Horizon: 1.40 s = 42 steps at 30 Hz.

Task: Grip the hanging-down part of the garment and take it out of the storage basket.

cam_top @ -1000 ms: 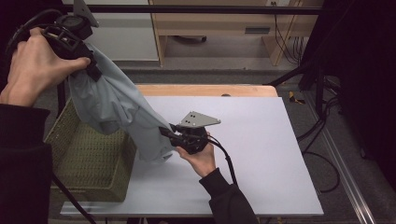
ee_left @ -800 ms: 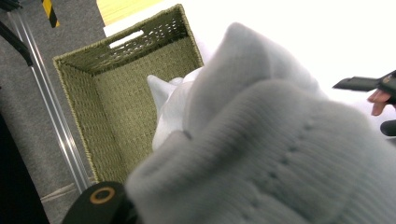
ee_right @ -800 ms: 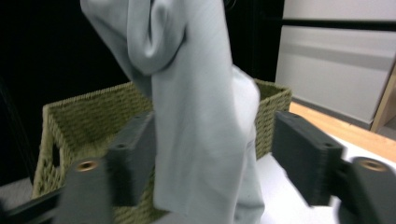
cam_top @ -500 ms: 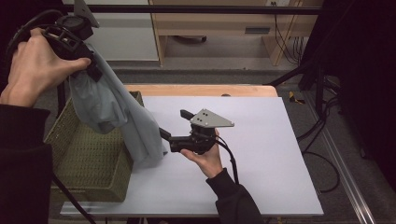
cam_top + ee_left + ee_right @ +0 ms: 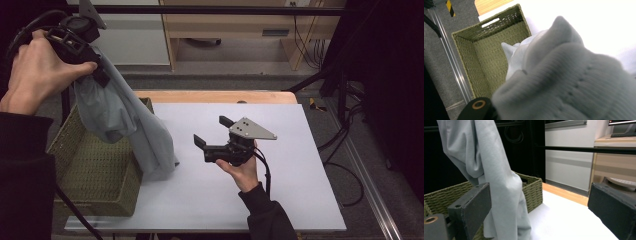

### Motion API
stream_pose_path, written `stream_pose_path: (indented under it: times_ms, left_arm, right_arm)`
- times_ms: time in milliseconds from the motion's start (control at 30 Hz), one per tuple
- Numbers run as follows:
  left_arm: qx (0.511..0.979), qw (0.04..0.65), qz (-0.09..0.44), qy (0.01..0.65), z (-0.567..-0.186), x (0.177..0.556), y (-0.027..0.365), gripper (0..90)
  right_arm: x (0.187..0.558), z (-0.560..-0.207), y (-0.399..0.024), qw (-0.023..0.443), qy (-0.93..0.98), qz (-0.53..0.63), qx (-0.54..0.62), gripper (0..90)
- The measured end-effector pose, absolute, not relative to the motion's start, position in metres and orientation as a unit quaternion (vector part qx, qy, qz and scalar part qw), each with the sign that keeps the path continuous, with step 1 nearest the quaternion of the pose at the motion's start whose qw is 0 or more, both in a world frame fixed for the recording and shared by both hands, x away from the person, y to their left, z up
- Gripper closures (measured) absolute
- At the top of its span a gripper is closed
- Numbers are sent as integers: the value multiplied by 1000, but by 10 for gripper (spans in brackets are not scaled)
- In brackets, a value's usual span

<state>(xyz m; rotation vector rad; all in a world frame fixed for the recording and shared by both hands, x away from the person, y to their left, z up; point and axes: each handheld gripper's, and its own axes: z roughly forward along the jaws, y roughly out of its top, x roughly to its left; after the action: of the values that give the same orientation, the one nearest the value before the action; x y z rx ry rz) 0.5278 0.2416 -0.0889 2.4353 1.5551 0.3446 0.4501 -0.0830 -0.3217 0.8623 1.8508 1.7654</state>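
A woven olive basket point(image 5: 95, 165) sits at the left edge of the white surface point(image 5: 280, 195), its near wall at the surface's front-left corner. Behind the surface are a wooden strip and pale cabinet fronts; cables lie on the floor to the right. A black bar point(image 5: 586, 149) crosses behind the surface in the right gripper view.

The left gripper point(image 5: 75, 37) is raised above the basket's far-left corner, jaws clamped on the top of a grey garment point(image 5: 130, 130). In the left gripper view the ribbed grey cloth point(image 5: 574, 82) bunches right at the jaws and blocks most of the look down into the basket point(image 5: 484, 60). The garment hangs over the basket's right wall; its lower end touches the surface just beside the basket.

The right gripper point(image 5: 212, 132) is near the garment but apart from it, pointing left toward it. Its jaws have just been opening and stand wide, nothing between them. In the right gripper view the hanging cloth point(image 5: 499, 182) is beyond the left jaw.

The surface's right half and front are open.
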Motion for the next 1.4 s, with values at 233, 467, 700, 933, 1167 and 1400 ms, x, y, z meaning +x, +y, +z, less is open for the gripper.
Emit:
stream_pose_path:
  times_ms: [233,467,700,933,1167,1400]
  left_arm:
    - [832,118,116,529,-91,528,241,762]
    - [832,121,116,529,-92,528,244,761]
    - [831,122,116,530,-93,528,246,761]
    - [832,122,116,529,-92,526,245,761]
    - [832,123,115,528,-93,527,245,761]
    - [831,122,113,530,-91,525,249,761]
  right_arm:
    - [438,-327,-107,231,668,632,318,47]
    - [427,-335,-130,253,655,626,340,23]
    - [412,-345,-148,265,653,618,349,16]
    - [399,-358,-167,276,650,607,365,12]
    - [390,-369,-183,288,641,602,379,13]
    - [382,-382,-193,296,640,593,387,10]
